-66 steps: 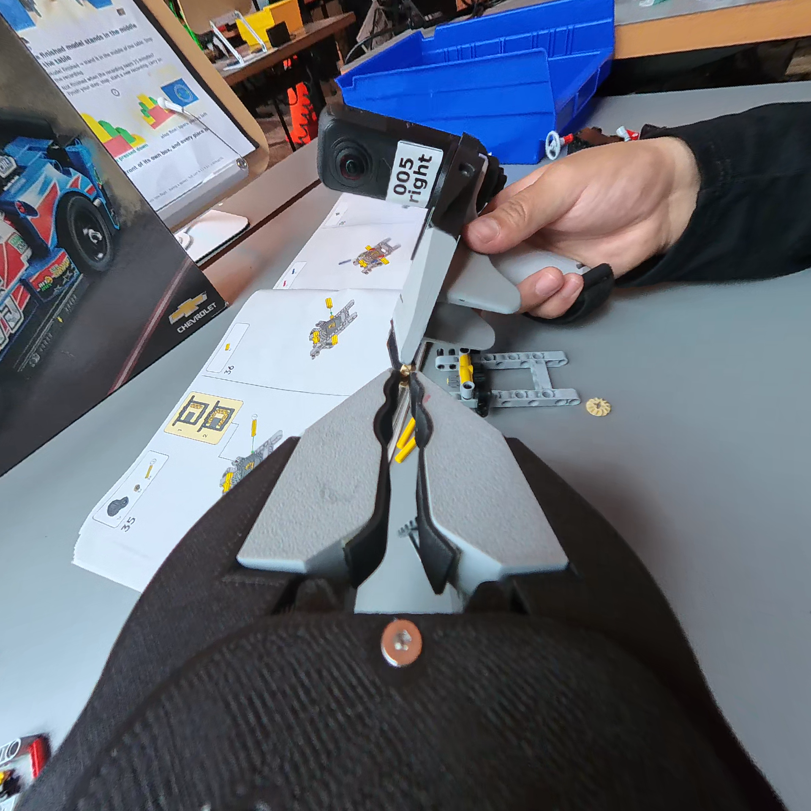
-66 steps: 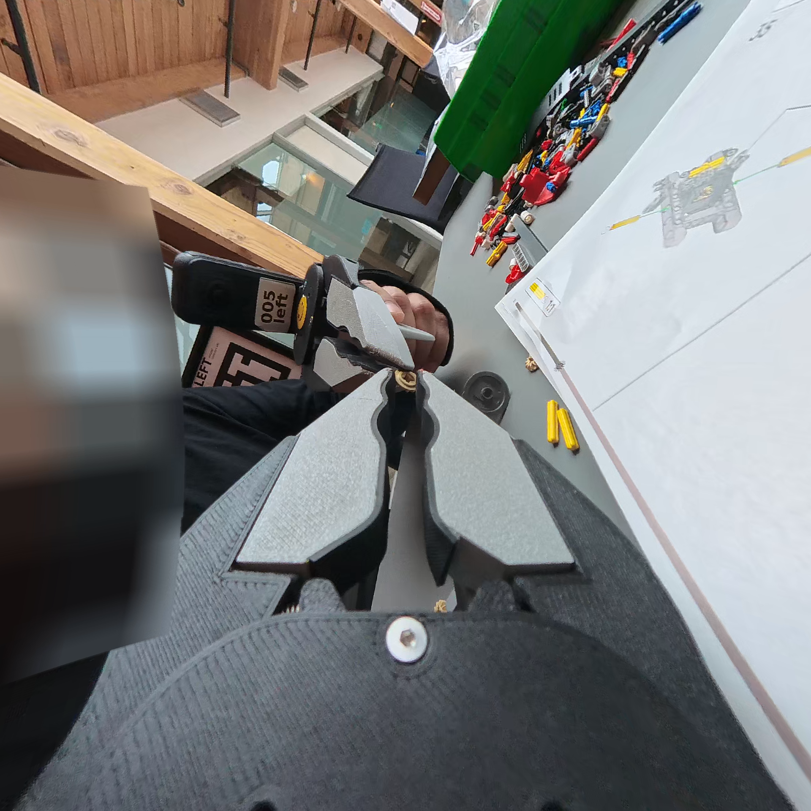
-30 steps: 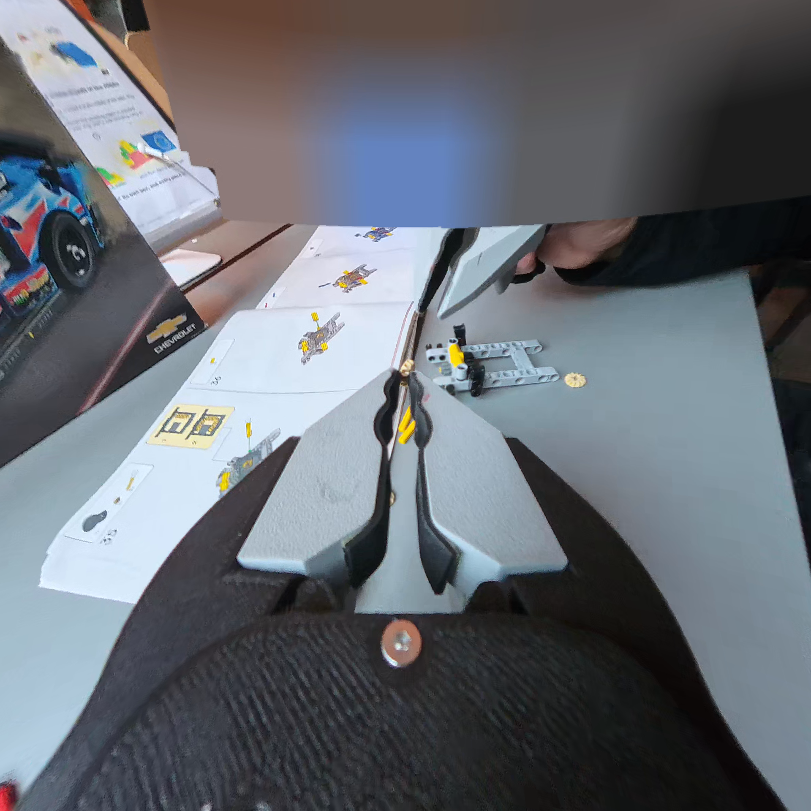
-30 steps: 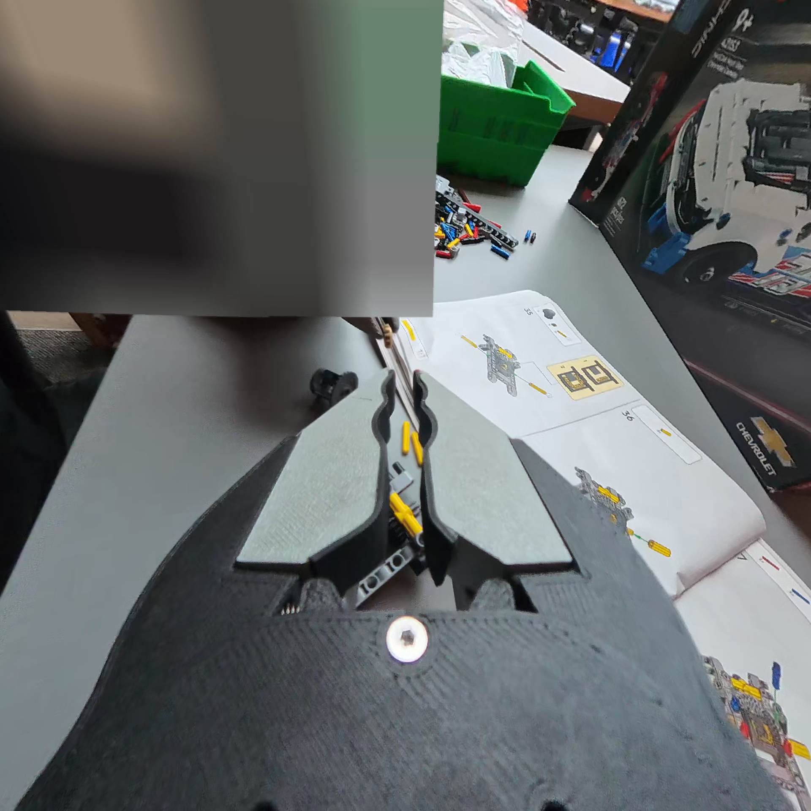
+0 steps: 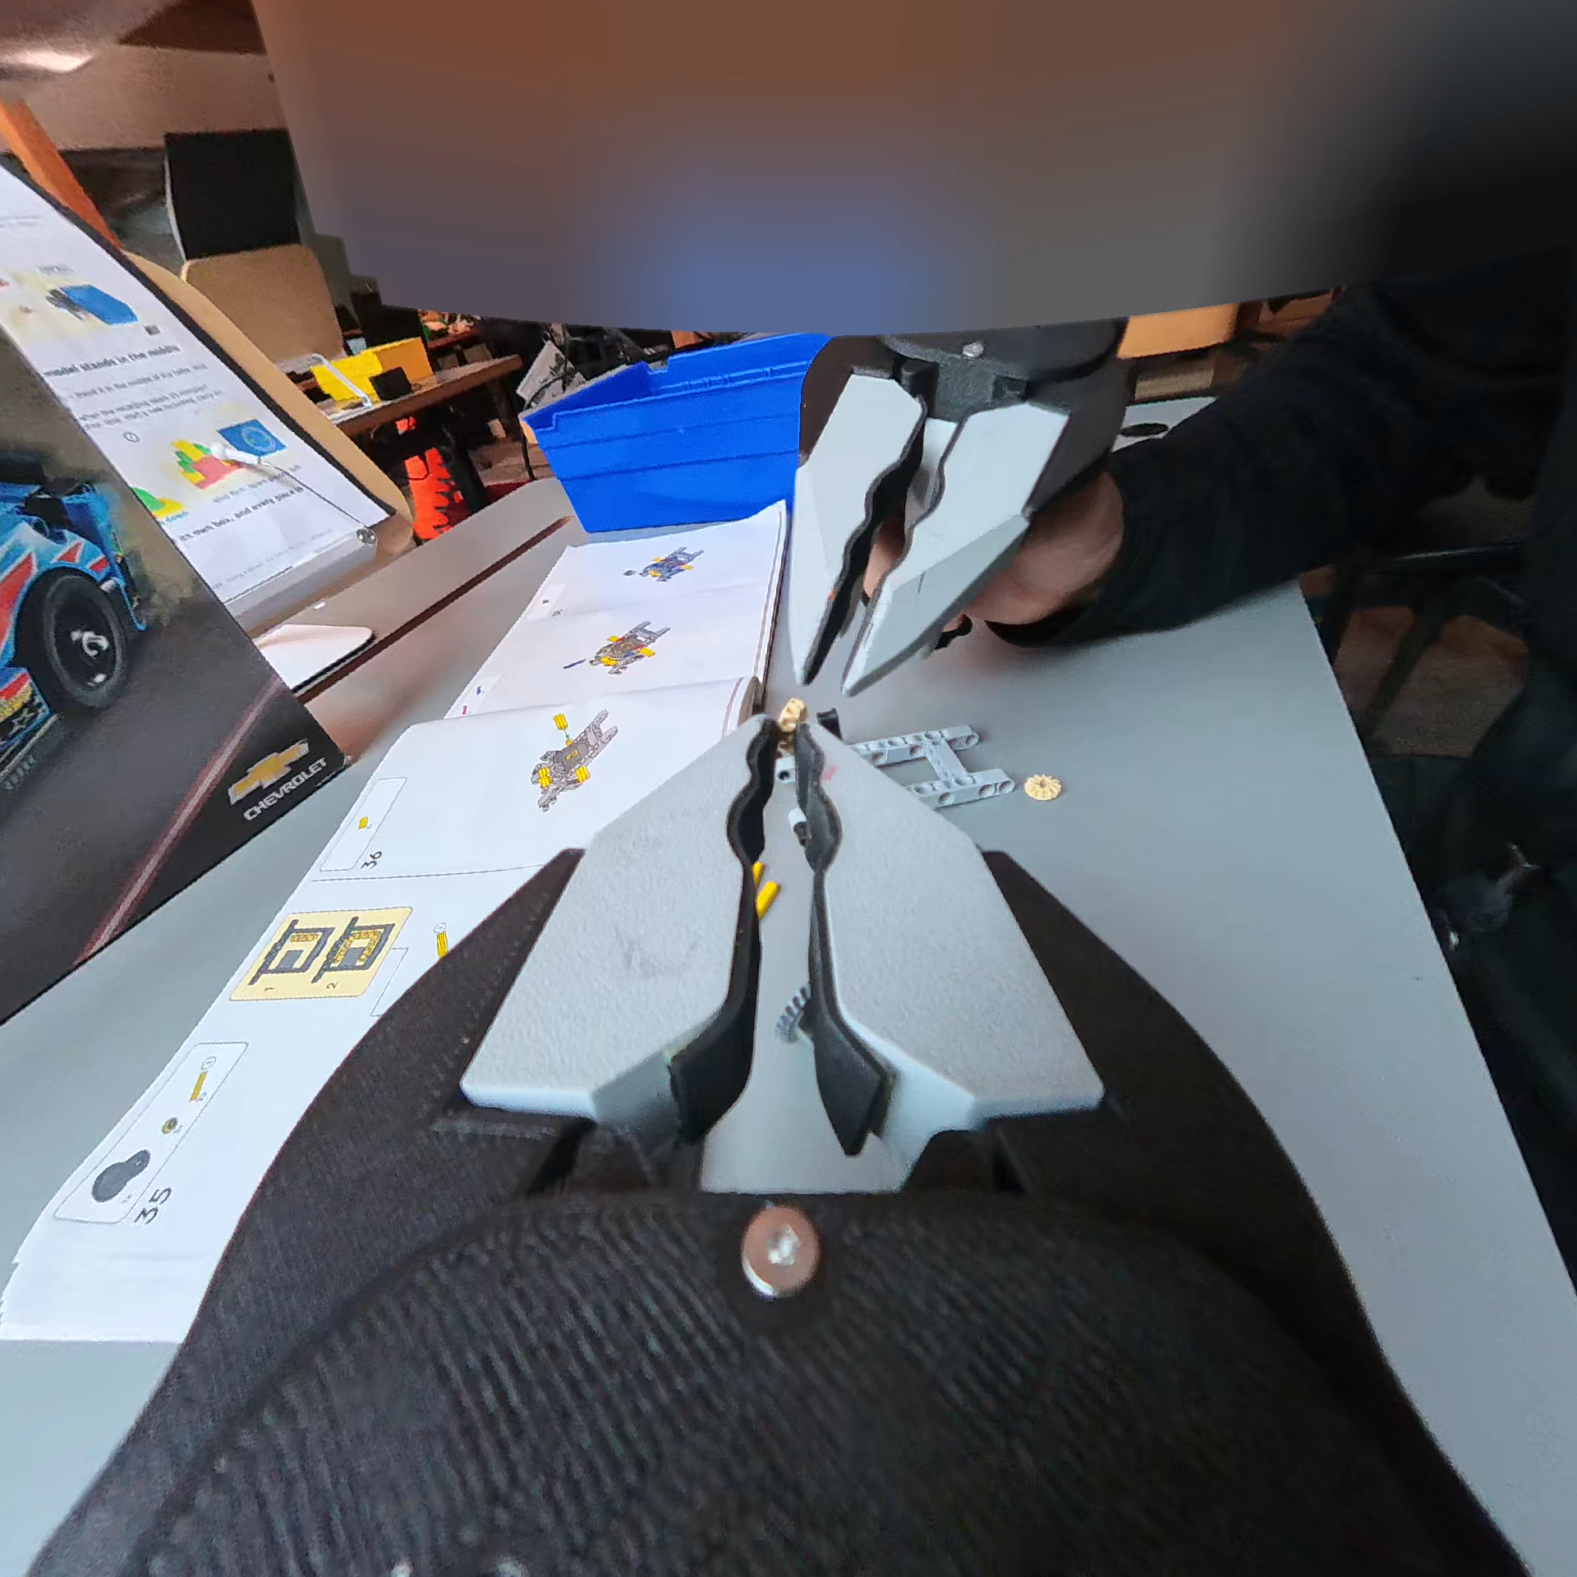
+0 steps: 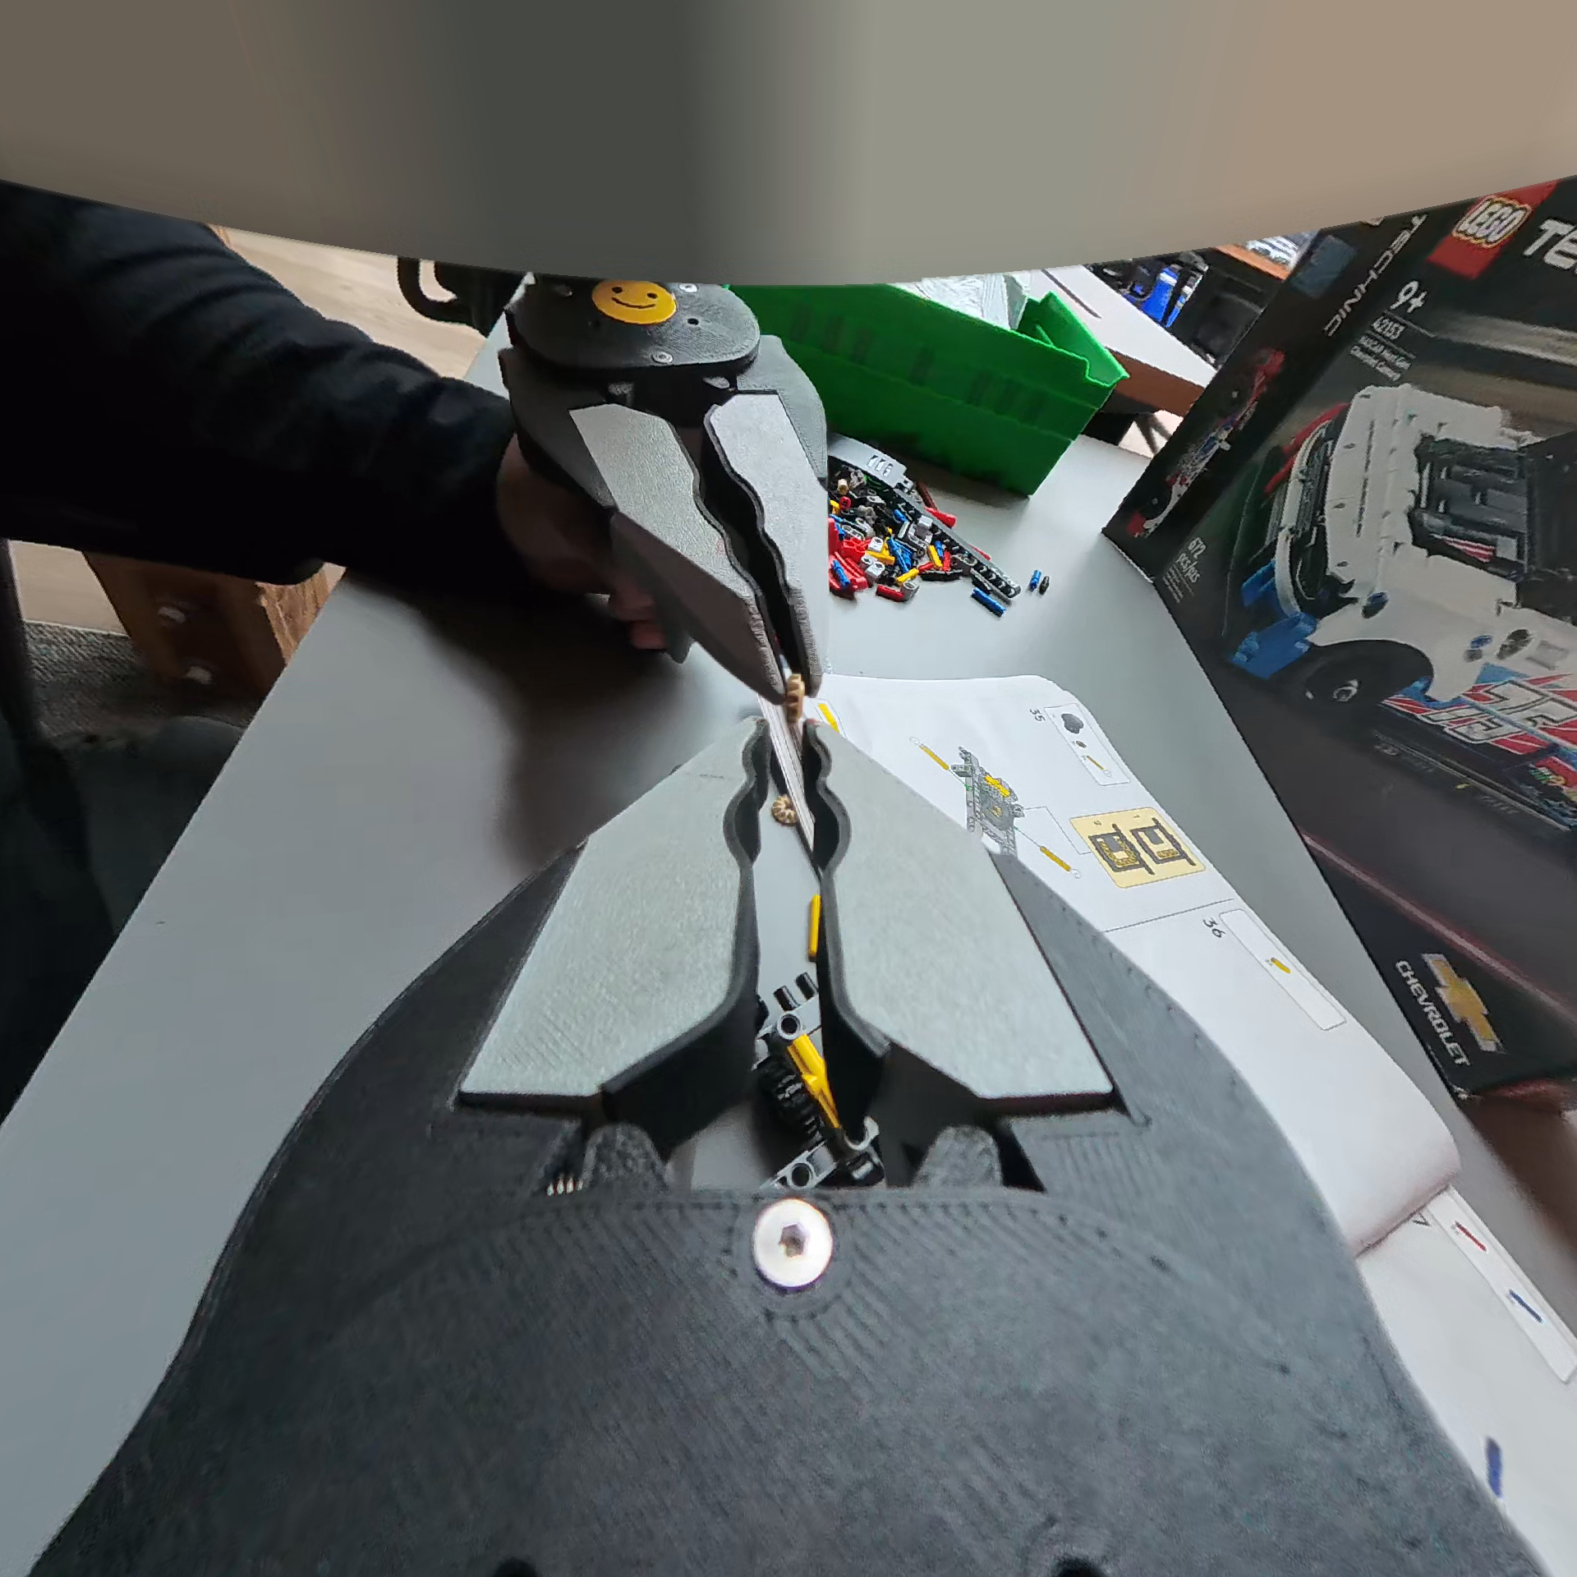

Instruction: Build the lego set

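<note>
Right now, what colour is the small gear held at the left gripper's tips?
Tan; the small gear in the left gripper shows best in the right wrist view.

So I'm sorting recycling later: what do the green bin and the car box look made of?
Green bin: apparently rigid moulded plastic, glossy, with ribbed walls. Car box: probably printed cardboard, slightly shiny, with sharp folded edges.

Tan gear [image 5: 793, 711] pinched aloft; grey frame [image 5: 934, 764] lies flat.
</note>
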The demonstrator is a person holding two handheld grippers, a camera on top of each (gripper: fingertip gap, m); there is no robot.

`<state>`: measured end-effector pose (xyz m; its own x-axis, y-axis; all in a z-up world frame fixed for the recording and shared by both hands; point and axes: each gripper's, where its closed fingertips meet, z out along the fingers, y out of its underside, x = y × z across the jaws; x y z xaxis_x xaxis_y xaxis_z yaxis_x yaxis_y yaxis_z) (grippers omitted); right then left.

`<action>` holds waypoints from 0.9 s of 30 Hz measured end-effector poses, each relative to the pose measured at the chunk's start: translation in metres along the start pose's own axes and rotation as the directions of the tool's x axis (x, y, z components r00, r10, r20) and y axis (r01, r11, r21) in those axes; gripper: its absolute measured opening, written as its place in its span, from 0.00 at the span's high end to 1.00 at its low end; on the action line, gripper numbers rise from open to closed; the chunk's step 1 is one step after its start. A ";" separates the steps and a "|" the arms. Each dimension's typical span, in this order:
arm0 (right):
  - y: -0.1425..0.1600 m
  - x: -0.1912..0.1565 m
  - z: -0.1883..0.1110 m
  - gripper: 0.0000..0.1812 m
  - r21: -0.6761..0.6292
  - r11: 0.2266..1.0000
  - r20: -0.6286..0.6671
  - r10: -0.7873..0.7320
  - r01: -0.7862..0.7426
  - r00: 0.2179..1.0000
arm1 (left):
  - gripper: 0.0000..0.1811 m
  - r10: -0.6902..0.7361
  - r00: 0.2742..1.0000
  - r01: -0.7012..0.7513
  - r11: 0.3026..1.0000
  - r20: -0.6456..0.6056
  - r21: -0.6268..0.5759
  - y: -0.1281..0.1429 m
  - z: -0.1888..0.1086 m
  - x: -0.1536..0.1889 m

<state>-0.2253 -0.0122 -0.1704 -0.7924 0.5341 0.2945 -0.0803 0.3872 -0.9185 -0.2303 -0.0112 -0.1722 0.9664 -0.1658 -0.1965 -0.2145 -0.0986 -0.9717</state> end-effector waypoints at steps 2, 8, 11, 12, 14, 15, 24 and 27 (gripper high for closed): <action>0.001 0.001 0.001 0.98 -0.016 1.000 -0.016 -0.025 0.025 1.000 | 1.00 0.029 1.000 -0.029 1.000 -0.011 -0.002 0.000 0.001 0.005; 0.002 -0.003 0.003 1.00 -0.033 0.997 -0.021 -0.077 0.077 0.997 | 1.00 0.051 0.999 -0.051 0.999 -0.017 -0.008 0.000 0.003 0.008; 0.003 -0.004 0.004 1.00 -0.037 0.996 -0.016 -0.083 0.083 0.996 | 1.00 0.052 0.998 -0.052 0.999 -0.019 -0.013 0.001 0.004 0.009; 0.003 -0.005 0.004 1.00 -0.037 0.996 -0.015 -0.083 0.082 0.996 | 1.00 0.052 0.998 -0.052 0.999 -0.020 -0.014 0.001 0.005 0.009; 0.004 -0.005 0.004 1.00 -0.039 0.996 -0.015 -0.083 0.082 0.996 | 1.00 0.049 0.999 -0.049 0.999 -0.021 -0.014 0.001 0.005 0.009; 0.004 -0.004 0.004 1.00 -0.042 0.995 -0.018 -0.087 0.086 0.996 | 1.00 0.045 0.999 -0.045 0.999 -0.021 -0.015 0.002 0.005 0.009; 0.005 -0.002 0.005 1.00 -0.062 0.993 -0.050 -0.105 0.101 0.993 | 1.00 0.024 1.000 -0.024 0.999 -0.013 -0.033 0.005 0.006 0.006; 0.005 -0.002 0.005 1.00 -0.070 0.988 -0.071 -0.140 0.136 0.988 | 1.00 0.015 1.000 -0.016 0.999 -0.016 -0.037 0.005 0.006 0.006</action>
<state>-0.2275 -0.0149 -0.1773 -0.7287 0.5261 0.4385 -0.1447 0.5075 -0.8494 -0.2245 -0.0067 -0.1793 0.9607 -0.1829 -0.2090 -0.2348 -0.1325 -0.9630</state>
